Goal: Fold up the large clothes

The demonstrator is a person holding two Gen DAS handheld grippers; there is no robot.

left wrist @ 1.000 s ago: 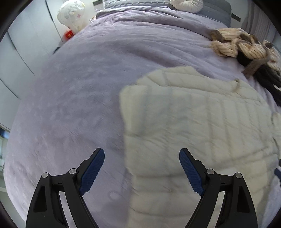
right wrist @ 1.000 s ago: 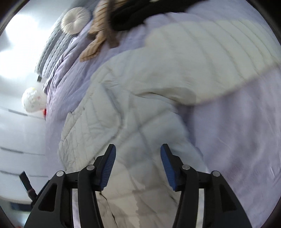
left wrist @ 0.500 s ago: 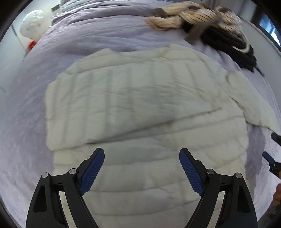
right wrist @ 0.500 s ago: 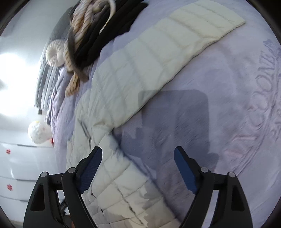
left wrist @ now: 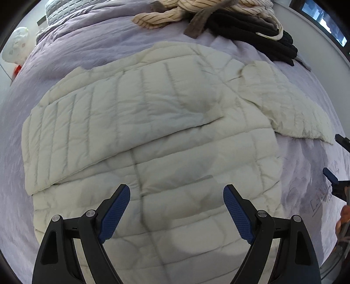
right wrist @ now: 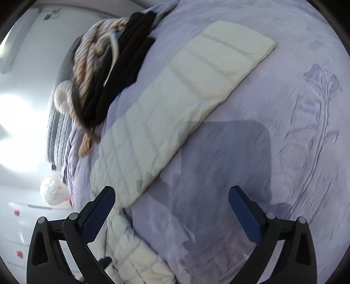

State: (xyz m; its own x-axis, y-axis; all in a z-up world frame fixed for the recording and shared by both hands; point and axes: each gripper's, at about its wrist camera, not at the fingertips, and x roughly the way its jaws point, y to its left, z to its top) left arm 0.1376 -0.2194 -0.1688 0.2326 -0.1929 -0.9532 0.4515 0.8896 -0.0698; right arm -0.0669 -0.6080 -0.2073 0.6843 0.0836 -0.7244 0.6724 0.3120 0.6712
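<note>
A cream quilted puffer jacket (left wrist: 153,135) lies flat on the lilac bedspread (left wrist: 72,50). One sleeve is folded across its body; the other sleeve (right wrist: 175,109) stretches out diagonally over the bed. My left gripper (left wrist: 176,192) hangs open above the jacket's lower body with nothing between its fingers. My right gripper (right wrist: 171,192) is over bare bedspread just beside the jacket's side edge, its jaws opening wide and empty. The right gripper (left wrist: 331,154) also shows at the right edge of the left wrist view.
A heap of striped beige and black clothes (left wrist: 218,19) lies at the far side of the bed, beside a round cushion (right wrist: 63,98). A white patterned bundle (right wrist: 53,192) and white cupboards (right wrist: 17,229) stand off the bed's side. Embroidery (right wrist: 315,109) marks the cover.
My left gripper swept from the bare cover to above the jacket's body. My right gripper slid off the jacket toward the outstretched sleeve, and its jaws spread much wider.
</note>
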